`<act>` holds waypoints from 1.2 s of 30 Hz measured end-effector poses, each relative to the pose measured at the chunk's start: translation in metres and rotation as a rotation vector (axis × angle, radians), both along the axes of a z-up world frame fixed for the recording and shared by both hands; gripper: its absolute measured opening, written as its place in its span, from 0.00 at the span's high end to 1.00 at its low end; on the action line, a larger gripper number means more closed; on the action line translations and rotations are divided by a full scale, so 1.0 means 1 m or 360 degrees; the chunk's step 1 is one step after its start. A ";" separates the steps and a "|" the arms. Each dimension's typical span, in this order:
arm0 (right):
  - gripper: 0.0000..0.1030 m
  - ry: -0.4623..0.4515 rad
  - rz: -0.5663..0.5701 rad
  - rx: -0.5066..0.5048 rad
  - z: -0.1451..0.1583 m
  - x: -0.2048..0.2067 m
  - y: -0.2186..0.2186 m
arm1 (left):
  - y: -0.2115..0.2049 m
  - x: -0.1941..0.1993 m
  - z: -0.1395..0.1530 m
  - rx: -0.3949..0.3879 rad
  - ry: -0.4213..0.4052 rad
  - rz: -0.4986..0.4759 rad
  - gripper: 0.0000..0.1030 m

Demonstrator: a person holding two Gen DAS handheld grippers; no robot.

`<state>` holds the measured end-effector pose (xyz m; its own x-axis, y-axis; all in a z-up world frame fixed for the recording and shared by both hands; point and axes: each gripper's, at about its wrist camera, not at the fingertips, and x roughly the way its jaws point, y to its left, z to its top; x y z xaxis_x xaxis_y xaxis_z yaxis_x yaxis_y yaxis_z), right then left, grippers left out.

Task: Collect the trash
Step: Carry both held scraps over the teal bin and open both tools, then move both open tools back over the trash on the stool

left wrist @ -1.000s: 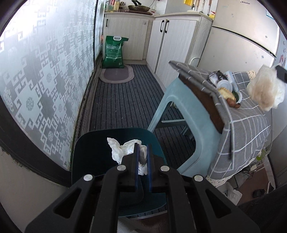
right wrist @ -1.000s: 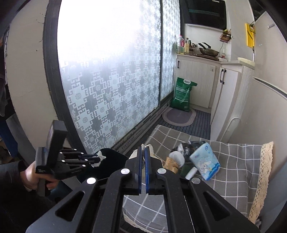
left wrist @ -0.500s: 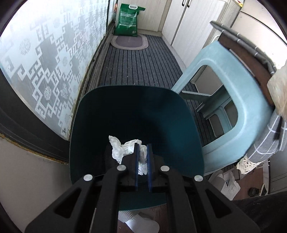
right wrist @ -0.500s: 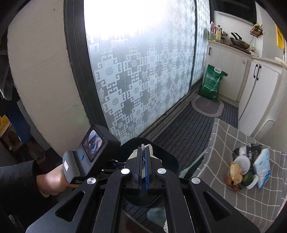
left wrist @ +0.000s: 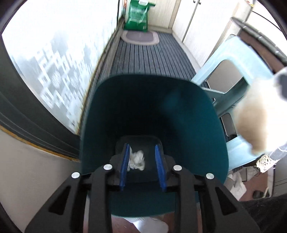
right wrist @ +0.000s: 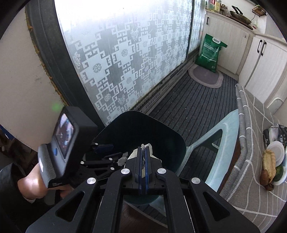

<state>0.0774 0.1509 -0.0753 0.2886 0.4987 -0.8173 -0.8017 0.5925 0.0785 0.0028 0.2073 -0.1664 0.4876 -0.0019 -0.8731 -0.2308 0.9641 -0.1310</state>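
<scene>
Fingers (left wrist: 126, 162) above striped floor mat (left wrist: 152, 52)

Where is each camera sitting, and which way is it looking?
Left wrist: sits on the left gripper, looking down into the teal bin; its open jaws frame a crumpled tissue.
Right wrist: sits on the right gripper, looking down over the bin toward the patterned window; its jaws are shut on a plastic bag, and the person's left hand shows.
Shared: both see the bin, the light blue stool and the green sack.
</scene>
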 end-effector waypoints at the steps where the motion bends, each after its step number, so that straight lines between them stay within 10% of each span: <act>1: 0.98 0.0011 -0.0008 -0.0011 -0.003 0.001 0.002 | 0.000 -0.003 0.006 0.0000 -0.0034 -0.0010 0.70; 21: 0.98 0.0189 -0.0016 -0.0094 -0.051 0.011 0.018 | -0.022 -0.054 0.158 0.0065 -0.0811 -0.0031 0.84; 31: 0.97 0.0289 0.0033 -0.0268 -0.096 0.006 0.029 | -0.043 -0.065 0.203 0.0066 -0.0990 -0.0110 0.84; 36: 0.68 0.0268 0.0048 -0.0219 -0.086 0.002 0.028 | -0.050 -0.071 0.223 0.0055 -0.1050 -0.0113 0.83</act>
